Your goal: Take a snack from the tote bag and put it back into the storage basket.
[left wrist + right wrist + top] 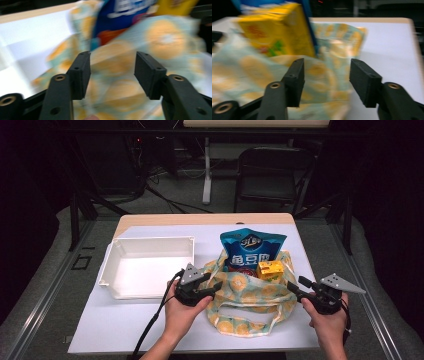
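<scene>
A cloth bag (250, 295) printed with orange slices lies on the white table (120, 325), right of the middle. A blue snack packet (252, 247) and a yellow carton (270, 269) stick out of its far opening. My left gripper (212, 287) is at the bag's left edge, jaws open and pointing at it. In the left gripper view, the gripper (112, 67) has blurred bag cloth (162, 42) beyond its gap, nothing pinched. My right gripper (296, 286) is at the bag's right edge, also open. In the right gripper view, the gripper (326, 72) faces the cloth (249, 67) and the carton (277, 32).
An empty white tray (150, 240) stands on the table left of the bag, close to my left hand. The left gripper's cable (152, 320) trails toward the near edge. Behind the table are a dark folding chair (272, 175) and a desk leg (206, 170).
</scene>
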Demonstrator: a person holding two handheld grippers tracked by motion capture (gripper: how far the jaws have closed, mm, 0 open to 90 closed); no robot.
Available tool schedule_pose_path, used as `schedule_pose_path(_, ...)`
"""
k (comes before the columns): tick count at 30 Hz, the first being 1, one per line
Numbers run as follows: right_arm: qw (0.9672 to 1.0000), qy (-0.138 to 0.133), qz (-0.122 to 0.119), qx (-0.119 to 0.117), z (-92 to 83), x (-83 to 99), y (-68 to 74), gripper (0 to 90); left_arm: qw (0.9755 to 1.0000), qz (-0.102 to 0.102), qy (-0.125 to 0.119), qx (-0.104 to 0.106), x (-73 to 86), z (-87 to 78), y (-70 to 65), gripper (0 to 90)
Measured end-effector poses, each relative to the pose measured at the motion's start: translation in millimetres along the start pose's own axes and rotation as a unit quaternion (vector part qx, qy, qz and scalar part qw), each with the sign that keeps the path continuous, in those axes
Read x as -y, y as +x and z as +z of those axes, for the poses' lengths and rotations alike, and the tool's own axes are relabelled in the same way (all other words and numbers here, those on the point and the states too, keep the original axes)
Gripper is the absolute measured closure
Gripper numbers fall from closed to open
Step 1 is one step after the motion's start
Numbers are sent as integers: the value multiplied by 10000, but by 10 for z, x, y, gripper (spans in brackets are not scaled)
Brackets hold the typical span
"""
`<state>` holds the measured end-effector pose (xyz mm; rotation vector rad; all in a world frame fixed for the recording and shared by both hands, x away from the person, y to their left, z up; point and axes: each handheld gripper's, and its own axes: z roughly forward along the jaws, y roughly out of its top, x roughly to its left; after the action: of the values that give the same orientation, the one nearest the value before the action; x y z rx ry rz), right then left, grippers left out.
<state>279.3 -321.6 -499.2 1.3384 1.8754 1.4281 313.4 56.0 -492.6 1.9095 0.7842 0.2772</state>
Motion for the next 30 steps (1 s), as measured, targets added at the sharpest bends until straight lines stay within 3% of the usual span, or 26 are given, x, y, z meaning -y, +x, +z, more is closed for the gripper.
schedule_pose_path(2,9996,168,-120,-213,40,48,52,370,9997,42,84,212,21,83,-64,364)
schedule_pose_path(3,9994,210,-201,-212,71,75,79,358,9996,59,77,277,33,124,-92,331)
schedule_pose_path(5,9990,275,-175,-316,136,118,99,358,9988,146,188,427,40,213,-129,282)
schedule_pose_path(8,9981,441,-293,-322,195,151,124,467,9985,392,304,219,52,309,-182,261)
schedule_pose_path(10,9978,478,-385,-268,201,175,153,608,9984,426,308,215,51,316,-177,359)
schedule_pose_path(13,9968,598,-500,-191,221,213,200,792,9977,527,409,145,55,318,-171,604)
schedule_pose_path(16,9950,723,-666,-149,222,225,232,900,9965,556,577,219,66,321,-155,864)
schedule_pose_path(17,9951,710,-663,-166,219,221,238,900,9962,596,605,184,66,317,-155,900)
schedule_pose_path(21,9962,629,-575,-196,195,210,236,900,9959,667,553,242,69,273,-168,900)
schedule_pose_path(24,9963,561,-621,-191,150,211,249,900,9978,524,328,229,68,185,-152,900)
schedule_pose_path(25,9961,579,-638,-196,132,207,250,900,9984,465,155,265,56,147,-130,886)
schedule_pose_path(27,9967,455,-632,-244,111,205,254,900,9987,465,-83,171,9,104,-100,630)
schedule_pose_path(28,9965,469,-653,-234,99,198,247,900,9986,469,-98,217,-21,106,-82,496)
schedule_pose_path(30,9971,395,-608,-218,91,195,246,900,9981,542,-38,279,-82,130,-62,334)
